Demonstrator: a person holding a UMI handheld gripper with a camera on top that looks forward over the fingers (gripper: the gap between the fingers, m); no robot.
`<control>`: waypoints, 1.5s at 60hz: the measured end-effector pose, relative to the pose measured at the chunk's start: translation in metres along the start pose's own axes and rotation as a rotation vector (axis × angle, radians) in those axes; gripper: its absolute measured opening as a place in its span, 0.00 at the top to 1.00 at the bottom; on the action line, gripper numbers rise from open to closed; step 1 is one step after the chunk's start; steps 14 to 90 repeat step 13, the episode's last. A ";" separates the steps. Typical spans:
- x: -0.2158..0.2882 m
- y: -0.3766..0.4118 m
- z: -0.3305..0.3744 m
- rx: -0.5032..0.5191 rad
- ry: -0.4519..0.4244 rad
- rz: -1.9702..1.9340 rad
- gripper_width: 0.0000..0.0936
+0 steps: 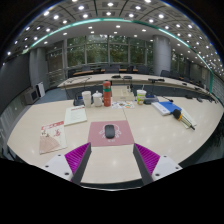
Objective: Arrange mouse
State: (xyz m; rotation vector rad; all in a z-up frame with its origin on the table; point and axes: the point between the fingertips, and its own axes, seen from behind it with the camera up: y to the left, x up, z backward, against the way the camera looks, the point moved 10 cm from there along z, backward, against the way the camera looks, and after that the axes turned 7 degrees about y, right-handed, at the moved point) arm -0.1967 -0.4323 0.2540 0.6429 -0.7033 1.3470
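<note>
A dark grey mouse [110, 131] lies on a pink mouse mat [111, 140] on the light wooden table [40, 125], just ahead of my fingers and centred between them. My gripper [111, 160] is open and empty, its magenta pads [77, 154] spread wide on either side of the near table edge. The mouse is apart from both fingers.
Beyond the mat stand white cups [86, 98], an orange-red can [107, 93] and another cup [141, 96]. Papers [75, 115] and a booklet [52, 138] lie to the left. A blue and yellow item [170, 109] lies to the right. Office desks fill the background.
</note>
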 end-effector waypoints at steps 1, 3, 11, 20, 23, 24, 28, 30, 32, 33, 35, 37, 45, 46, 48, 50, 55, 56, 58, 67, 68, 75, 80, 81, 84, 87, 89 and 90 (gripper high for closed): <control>-0.002 0.001 0.004 0.002 -0.002 -0.002 0.09; -0.006 0.002 0.012 0.007 -0.008 -0.007 0.09; -0.018 0.004 0.035 0.007 -0.019 -0.014 0.08; -0.020 0.003 0.039 0.004 -0.024 -0.012 0.08; -0.020 0.003 0.039 0.004 -0.024 -0.012 0.08; -0.020 0.003 0.039 0.004 -0.024 -0.012 0.08; -0.020 0.003 0.039 0.004 -0.024 -0.012 0.08; -0.020 0.003 0.039 0.004 -0.024 -0.012 0.08; -0.020 0.003 0.039 0.004 -0.024 -0.012 0.08; -0.020 0.003 0.039 0.004 -0.024 -0.012 0.08; -0.020 0.003 0.039 0.004 -0.024 -0.012 0.08; -0.020 0.003 0.039 0.004 -0.024 -0.012 0.08; -0.020 0.003 0.039 0.004 -0.024 -0.012 0.08; -0.020 0.003 0.039 0.004 -0.024 -0.012 0.08; -0.020 0.003 0.039 0.004 -0.024 -0.012 0.08; -0.020 0.003 0.039 0.004 -0.024 -0.012 0.08; -0.020 0.003 0.039 0.004 -0.024 -0.012 0.08; -0.020 0.003 0.039 0.004 -0.024 -0.012 0.08; -0.020 0.003 0.039 0.004 -0.024 -0.012 0.08; -0.020 0.003 0.039 0.004 -0.024 -0.012 0.08; -0.020 0.003 0.039 0.004 -0.024 -0.012 0.08; -0.020 0.003 0.039 0.004 -0.024 -0.012 0.08; -0.020 0.003 0.039 0.004 -0.024 -0.012 0.08; -0.020 0.003 0.039 0.004 -0.024 -0.012 0.08; -0.020 0.003 0.039 0.004 -0.024 -0.012 0.08; -0.020 0.003 0.039 0.004 -0.024 -0.012 0.08; -0.020 0.003 0.039 0.004 -0.024 -0.012 0.08; -0.020 0.003 0.039 0.004 -0.024 -0.012 0.08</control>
